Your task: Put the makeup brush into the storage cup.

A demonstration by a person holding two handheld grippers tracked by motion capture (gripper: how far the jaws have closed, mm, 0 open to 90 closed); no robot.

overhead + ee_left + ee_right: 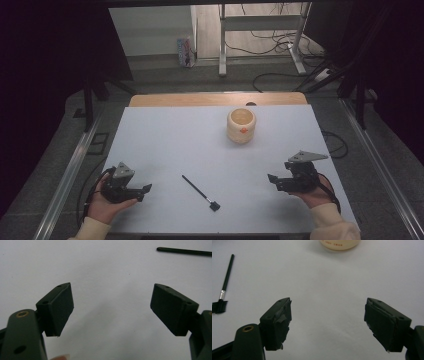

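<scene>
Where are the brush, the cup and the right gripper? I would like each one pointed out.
brush [199, 191], high view, on its thin black handle.
cup [241, 127], high view, on its outer wall.
right gripper [273, 181], high view, between its open fingertips.

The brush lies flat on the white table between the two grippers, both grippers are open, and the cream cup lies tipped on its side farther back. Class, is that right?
Not quite. The cream cup stands upright, its open mouth facing up, as the high view shows. The rest holds: the brush lies flat on the white table between the left gripper and the right gripper, both open.
</scene>
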